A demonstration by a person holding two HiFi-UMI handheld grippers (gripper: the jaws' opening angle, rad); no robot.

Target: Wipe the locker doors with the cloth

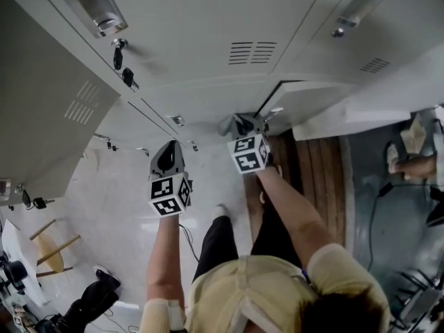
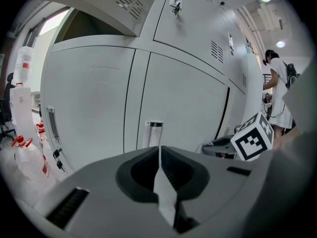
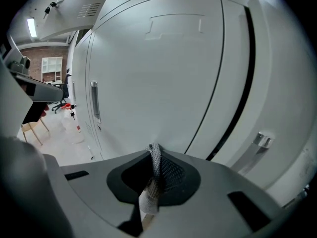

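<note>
Pale grey locker doors (image 1: pixel 208 40) fill the upper part of the head view. My right gripper (image 1: pixel 244 123) is shut on a grey mesh cloth (image 3: pixel 155 158), held right against a lower door (image 3: pixel 158 73); whether the cloth touches the door I cannot tell. In the head view the cloth (image 1: pixel 229 125) bunches at the jaw tips. My left gripper (image 1: pixel 168 148) hangs a little lower and to the left, its jaws shut with nothing between them (image 2: pixel 159 155), and it points at a lower door (image 2: pixel 188 98) beside a metal handle (image 2: pixel 154 132).
A lower door (image 1: pixel 326 99) right of the cloth stands ajar with a dark gap. Keys hang from several locks (image 1: pixel 119 55). Spray bottles (image 2: pixel 29 152) stand at the left. A wooden stool (image 1: pixel 52 245) and another person's feet (image 1: pixel 409 161) are on the floor.
</note>
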